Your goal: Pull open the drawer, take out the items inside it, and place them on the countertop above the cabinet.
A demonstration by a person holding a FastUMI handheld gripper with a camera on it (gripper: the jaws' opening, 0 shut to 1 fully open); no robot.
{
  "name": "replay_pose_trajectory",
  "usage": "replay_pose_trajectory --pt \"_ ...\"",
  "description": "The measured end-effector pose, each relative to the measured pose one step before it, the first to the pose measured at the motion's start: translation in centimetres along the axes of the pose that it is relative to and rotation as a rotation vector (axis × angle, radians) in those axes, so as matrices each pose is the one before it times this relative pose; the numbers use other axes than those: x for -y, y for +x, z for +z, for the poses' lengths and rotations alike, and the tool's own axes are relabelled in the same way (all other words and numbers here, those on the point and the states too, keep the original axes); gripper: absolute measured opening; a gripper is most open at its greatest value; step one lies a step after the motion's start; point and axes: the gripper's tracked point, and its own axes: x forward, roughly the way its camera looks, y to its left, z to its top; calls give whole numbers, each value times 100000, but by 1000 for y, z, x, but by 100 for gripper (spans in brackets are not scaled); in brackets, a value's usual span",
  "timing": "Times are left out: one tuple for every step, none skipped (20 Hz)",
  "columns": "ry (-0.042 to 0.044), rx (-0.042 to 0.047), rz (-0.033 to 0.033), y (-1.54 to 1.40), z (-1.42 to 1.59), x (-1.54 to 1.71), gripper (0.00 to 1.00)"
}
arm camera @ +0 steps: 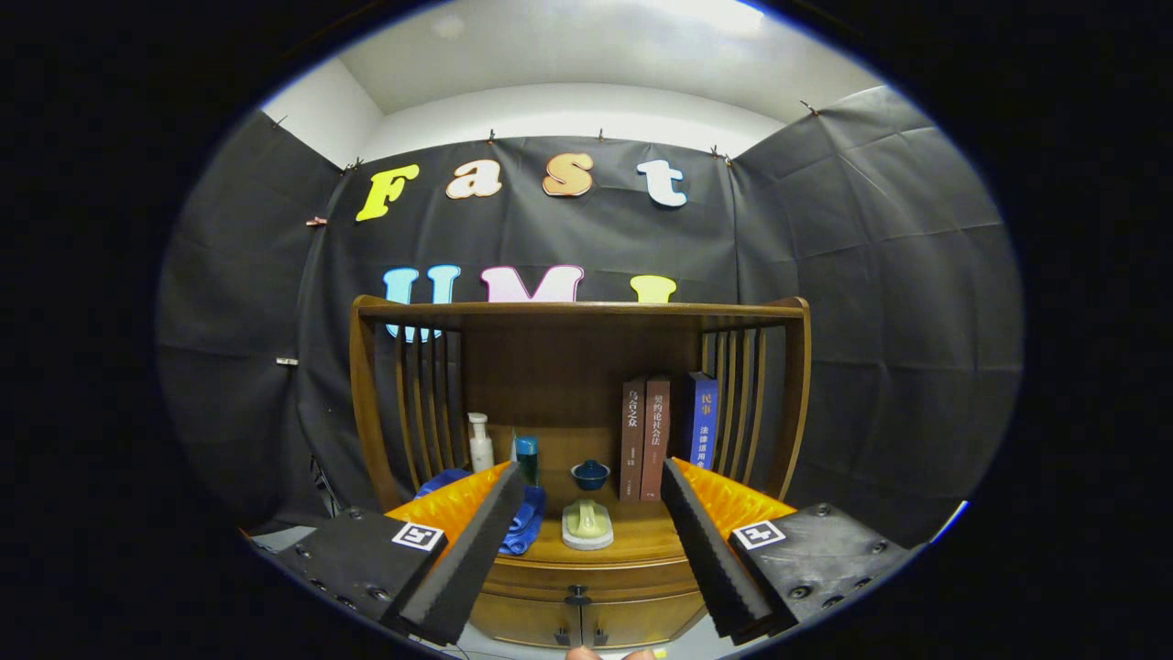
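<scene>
Wooden drawer shut; fingers spread, empty; blue cloth half hidden, perhaps towel.

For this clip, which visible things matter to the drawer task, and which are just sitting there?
Job: drawer with its dark knob, shut; countertop above it; the gripper, fingers open, short of the cabinet.

Lying about: three books, white pump bottle, blue bowl, green brush, blue cloth.
</scene>
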Motion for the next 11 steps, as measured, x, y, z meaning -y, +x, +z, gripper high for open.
replay_pose_trajectory --pt "-100 -296 607 -48 -133 -257 98" --pt "-185 -230 315 34 -12 -140 98" --pt "-163 -372 221 1 -43 -110 98" --pt "-92 183 382 22 77 -142 98" --pt "-134 271 248 -101 174 -149 98" --pt "-407 163 305 11 17 -133 99" --pt "-402 -129 189 -11 -53 -84 98" --pt "-272 -4 53 -50 11 -49 98" --pt "-7 111 166 -55 75 -69 98" --pt "357 776 536 -30 246 -222 98" --pt "250 361 379 -55 75 -117 98"
